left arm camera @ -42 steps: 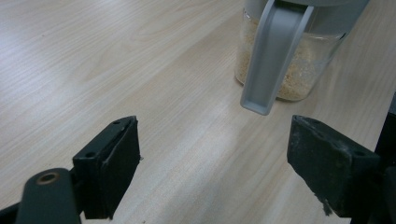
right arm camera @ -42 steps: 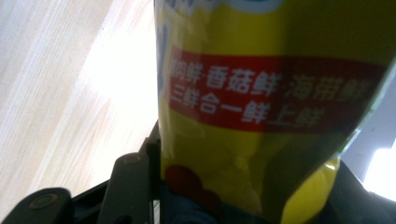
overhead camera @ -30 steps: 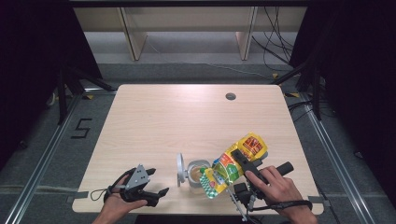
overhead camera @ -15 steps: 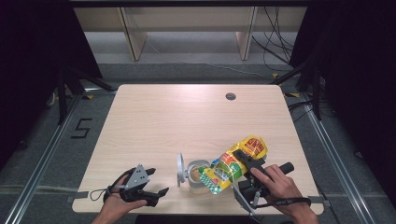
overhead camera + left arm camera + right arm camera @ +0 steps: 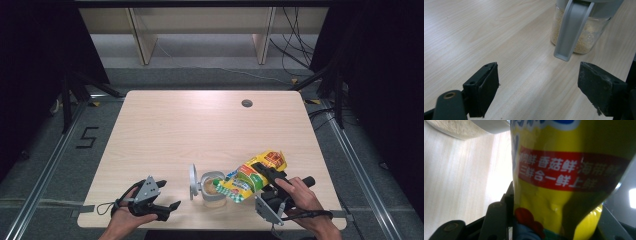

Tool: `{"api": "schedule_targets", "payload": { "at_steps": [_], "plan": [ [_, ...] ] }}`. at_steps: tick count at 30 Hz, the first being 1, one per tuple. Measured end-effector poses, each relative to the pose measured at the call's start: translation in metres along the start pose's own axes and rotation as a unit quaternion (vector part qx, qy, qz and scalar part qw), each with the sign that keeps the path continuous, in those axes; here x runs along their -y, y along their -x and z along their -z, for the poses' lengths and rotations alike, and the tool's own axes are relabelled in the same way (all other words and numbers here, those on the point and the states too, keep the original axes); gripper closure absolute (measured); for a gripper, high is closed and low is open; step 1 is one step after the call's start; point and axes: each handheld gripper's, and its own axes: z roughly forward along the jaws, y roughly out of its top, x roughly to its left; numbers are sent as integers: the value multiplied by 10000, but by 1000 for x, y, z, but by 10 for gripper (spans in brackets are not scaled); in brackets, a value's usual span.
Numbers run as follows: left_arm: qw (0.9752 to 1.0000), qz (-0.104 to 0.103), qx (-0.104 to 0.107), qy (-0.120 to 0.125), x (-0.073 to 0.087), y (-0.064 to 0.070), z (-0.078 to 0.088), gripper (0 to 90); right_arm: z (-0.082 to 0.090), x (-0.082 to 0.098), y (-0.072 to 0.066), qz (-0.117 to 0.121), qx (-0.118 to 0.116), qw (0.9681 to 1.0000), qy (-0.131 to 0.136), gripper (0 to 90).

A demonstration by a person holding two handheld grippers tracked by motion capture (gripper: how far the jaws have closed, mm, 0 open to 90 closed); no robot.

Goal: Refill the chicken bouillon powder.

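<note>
A clear jar (image 5: 214,194) of pale granules stands near the table's front edge, its grey flip lid (image 5: 193,181) swung open to the left. My right gripper (image 5: 267,174) is shut on a yellow snack bag (image 5: 250,177), held tilted with its low end over the jar's mouth. In the right gripper view the bag (image 5: 569,177) sits between the jaws of my right gripper (image 5: 554,220), with the jar (image 5: 474,127) beyond it. My left gripper (image 5: 169,211) rests on the table left of the jar, open and holding nothing. In the left gripper view my left gripper (image 5: 549,85) faces the jar (image 5: 584,37) and its hanging lid (image 5: 571,27).
The wooden table (image 5: 200,125) has a round cable hole (image 5: 246,103) at its back right. Dark floor and metal rails surround it, with shelving legs behind.
The bag's low end has drawn slightly to the right, uncovering more of the jar's mouth. The left gripper has not moved.
</note>
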Motion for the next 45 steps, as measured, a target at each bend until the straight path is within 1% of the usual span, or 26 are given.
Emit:
{"api": "schedule_targets", "payload": {
  "at_steps": [1, 2, 4, 5, 7, 9, 10, 13, 14, 15, 16, 19, 21, 23, 24, 27, 28, 29, 30, 33, 34, 35, 37, 38, 41, 45],
  "plan": [
    [10000, 1, 1, 2, 0, 0, 0, 168, 0, 0, 1, 113, 3, 9999, 25, 571],
    [10000, 62, 23, 42, 0, 1, 0, 168, 0, 1, -2, -174, -16, 9998, 30, 572],
    [10000, 47, -17, 41, -1, -1, 1, 168, -2, 2, -1, -90, -34, 9999, 117, 574],
    [9999, 90, -17, 68, 0, -1, 1, 168, -3, 3, -4, -332, -37, 9993, 168, 576],
    [9999, 96, 1, 65, 0, -1, 1, 168, -3, 4, -2, -168, -78, 9996, 198, 580],
    [10000, -47, -12, 32, -1, -2, 2, 168, -2, 5, -8, -622, -170, 9978, 181, 582],
    [10000, 50, -17, 37, 0, -1, 1, 168, -3, 6, -4, -427, -161, 9985, 285, 584],
    [10000, 30, -33, 1, 0, -1, -1, 168, -6, 12, -3, -515, -162, 9974, 472, 587],
    [10000, 18, -22, -8, 0, -1, 0, 168, -3, 13, -7, -868, -191, 9953, 392, 588],
    [10000, -57, 7, 13, -1, -2, 0, 168, -4, 15, -4, -756, -167, 9960, 442, 589],
    [10000, 2, -14, 81, -1, 0, 0, 168, -5, 16, -7, -1007, -195, 9938, 436, 591],
    [10000, 55, -23, 48, 0, -1, 1, 168, -7, 22, -8, -1179, -214, 9912, 559, 594],
    [9999, -114, -56, 11, -1, -3, 1, 168, -8, 25, -7, -1244, -228, 9895, 706, 599],
    [10000, -78, -6, 39, -1, -2, 1, 168, -10, 29, -9, -1448, -254, 9859, 801, 602],
    [9999, -95, -31, 38, -1, -2, 1, 168, -10, 30, -13, -1797, -338, 9799, 800, 604],
    [10000, 29, -16, 35, 0, -1, 1, 168, -12, 36, -11, -1981, -404, 9746, 962, 615],
    [10000, 45, -9, 36, -1, -1, 2, 168, -13, 38, -12, -2205, -386, 9692, 1025, 618],
    [9999, -112, 7, 22, -2, -3, 2, 168, -13, 40, -11, -2231, -362, 9677, 1117, 623],
    [10000, -32, 12, 22, -1, -2, 2, 168, -13, 41, -11, -2344, -393, 9650, 1107, 628],
    [10000, 43, -7, 46, -1, -1, 1, 168, -14, 44, -10, -2278, -424, 9638, 1317, 637],
    [10000, 54, -8, 43, 0, -1, 1, 168, -12, 43, -13, -2439, -489, 9605, 1250, 639],
    [10000, 60, -6, 50, -1, -1, 1, 168, -15, 42, -12, -2300, -427, 9629, 1345, 640],
    [10000, -96, 10, 22, -1, -3, 2, 168, -13, 41, -13, -2400, -518, 9596, 1377, 644],
    [10000, 81, 9, 49, -1, -1, 2, 168, -13, 41, -13, -2451, -535, 9575, 1420, 645],
    [10000, 80, 8, 48, -1, -1, 2, 168, -15, 43, -13, -2580, -519, 9532, 1492, 650],
    [9999, -119, 12, 14, -2, -3, 3, 168, -19, 47, -15, -2981, -604, 9362, 1762, 657]
  ]
}}
